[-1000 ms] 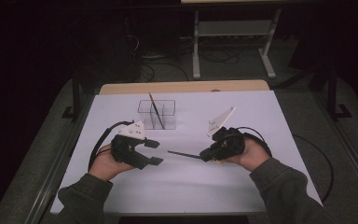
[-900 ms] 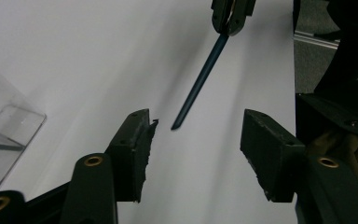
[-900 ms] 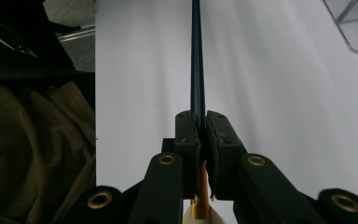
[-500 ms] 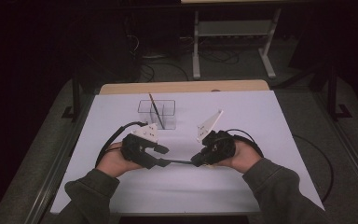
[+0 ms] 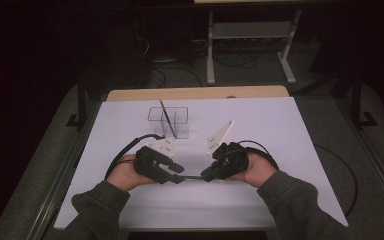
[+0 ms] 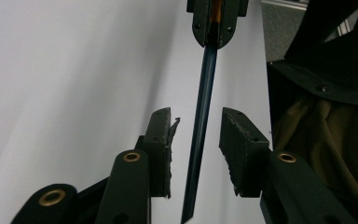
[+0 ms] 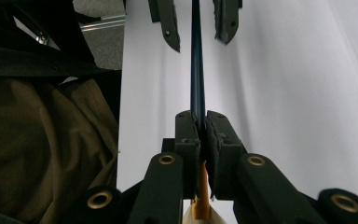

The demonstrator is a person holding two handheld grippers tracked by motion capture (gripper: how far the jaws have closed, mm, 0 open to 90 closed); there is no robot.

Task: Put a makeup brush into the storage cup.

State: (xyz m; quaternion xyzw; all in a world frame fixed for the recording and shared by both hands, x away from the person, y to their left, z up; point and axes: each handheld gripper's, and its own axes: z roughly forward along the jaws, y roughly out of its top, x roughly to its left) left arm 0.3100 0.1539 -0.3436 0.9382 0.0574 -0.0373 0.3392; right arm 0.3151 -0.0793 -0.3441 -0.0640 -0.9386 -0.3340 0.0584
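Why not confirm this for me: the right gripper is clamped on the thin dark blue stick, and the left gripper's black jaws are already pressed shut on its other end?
Not quite. The right gripper is clamped on the thin dark blue stick, but the left gripper is not pressed shut on it: the left gripper view shows the stick running between its jaws with a gap on each side. The jaws have just been closing.

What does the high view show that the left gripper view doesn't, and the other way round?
High view: a clear box holding a thin stick, farther back on the table. Left gripper view: the left claw, its jaws having just been closing, with gaps between its pads and the dark rod. Both: the right claw clamped on that rod.
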